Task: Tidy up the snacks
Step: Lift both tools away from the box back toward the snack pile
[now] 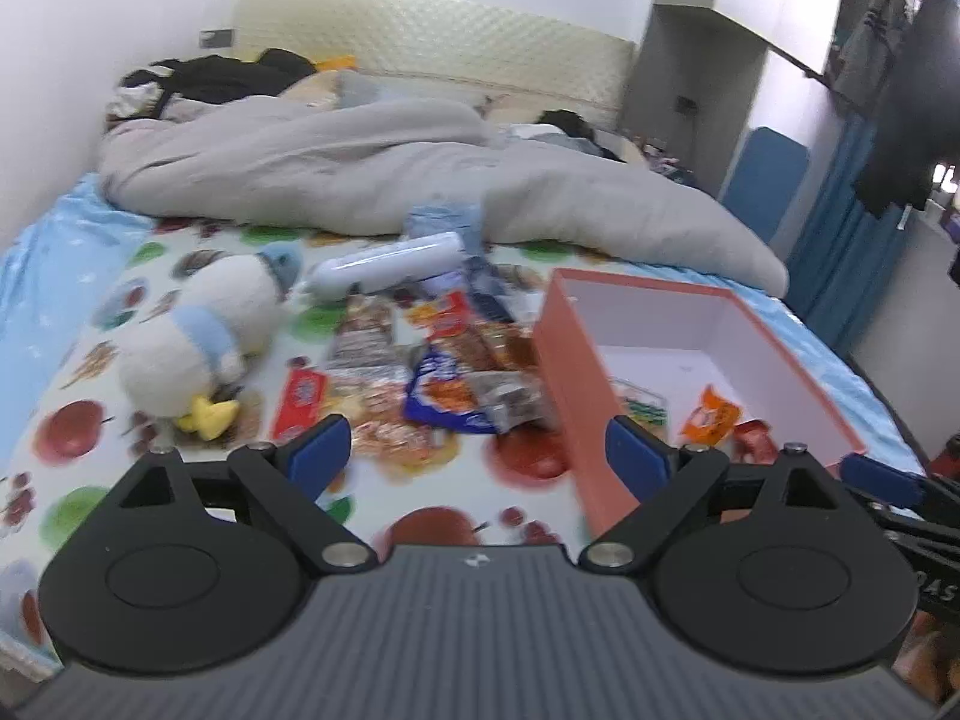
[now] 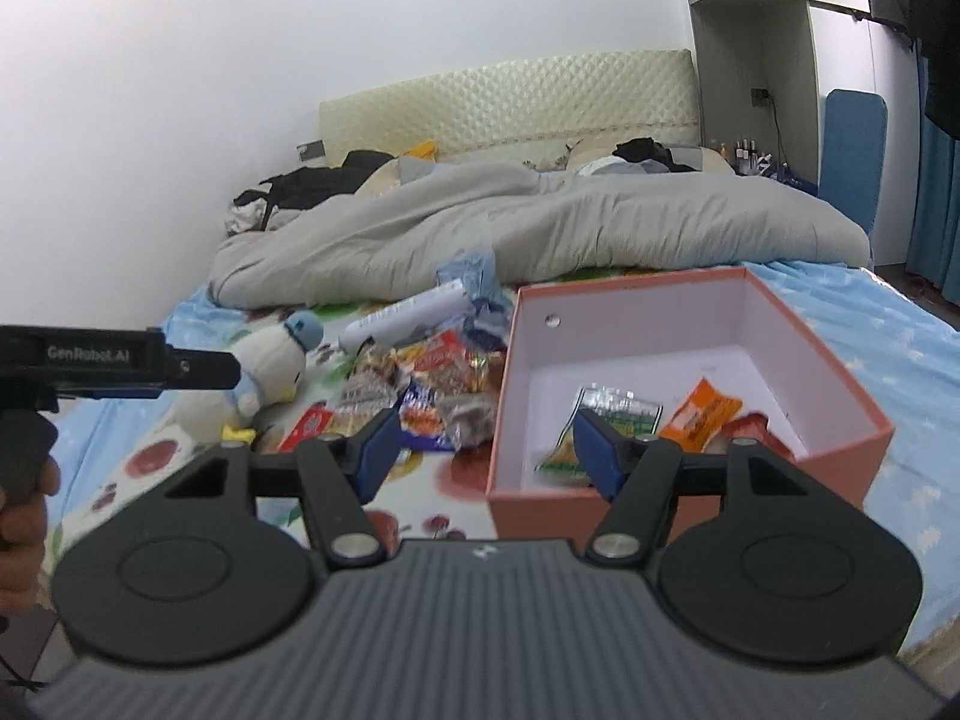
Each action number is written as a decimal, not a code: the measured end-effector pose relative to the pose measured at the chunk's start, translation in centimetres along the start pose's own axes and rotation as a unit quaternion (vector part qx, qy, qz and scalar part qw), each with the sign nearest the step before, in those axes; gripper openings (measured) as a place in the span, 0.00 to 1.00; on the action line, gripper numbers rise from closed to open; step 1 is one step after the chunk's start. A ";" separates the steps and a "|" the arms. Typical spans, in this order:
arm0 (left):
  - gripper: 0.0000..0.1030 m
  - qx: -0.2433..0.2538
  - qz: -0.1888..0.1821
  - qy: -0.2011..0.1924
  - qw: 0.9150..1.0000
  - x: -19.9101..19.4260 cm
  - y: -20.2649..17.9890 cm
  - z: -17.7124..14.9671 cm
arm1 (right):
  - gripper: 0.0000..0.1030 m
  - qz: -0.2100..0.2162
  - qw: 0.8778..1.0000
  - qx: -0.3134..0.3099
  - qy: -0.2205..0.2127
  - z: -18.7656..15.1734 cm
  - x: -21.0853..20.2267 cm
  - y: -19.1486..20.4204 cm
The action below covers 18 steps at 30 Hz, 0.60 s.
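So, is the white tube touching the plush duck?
Apart. The left wrist view shows printed sheet between the white tube and the plush duck.

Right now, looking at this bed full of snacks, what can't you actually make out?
- Snack pile: left wrist view, motion blur; wrapper print unreadable.
- Box contents: right wrist view, the right tool covers part of the green packet.
- Red packet: left wrist view, partly behind the left tool.
- Bottles by the headboard: right wrist view, too small.
- Person's hand: right wrist view, cut by the left edge.
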<state>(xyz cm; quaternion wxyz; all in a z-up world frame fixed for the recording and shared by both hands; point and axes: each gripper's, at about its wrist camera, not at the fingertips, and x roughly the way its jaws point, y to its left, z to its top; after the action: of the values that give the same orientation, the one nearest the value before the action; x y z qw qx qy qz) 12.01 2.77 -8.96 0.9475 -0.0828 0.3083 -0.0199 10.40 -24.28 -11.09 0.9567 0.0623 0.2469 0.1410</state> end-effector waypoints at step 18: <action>0.92 -0.092 0.000 0.022 0.996 1.7 10.1 -5.2 | 0.58 0.001 0.993 -0.114 0.029 -3.8 4.1 9.2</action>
<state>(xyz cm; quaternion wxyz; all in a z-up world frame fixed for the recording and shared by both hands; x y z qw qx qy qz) 10.14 11.85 -15.80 0.9289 -0.1691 0.3293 0.0064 9.77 -14.06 -14.50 0.9498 -0.0508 0.2570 0.1712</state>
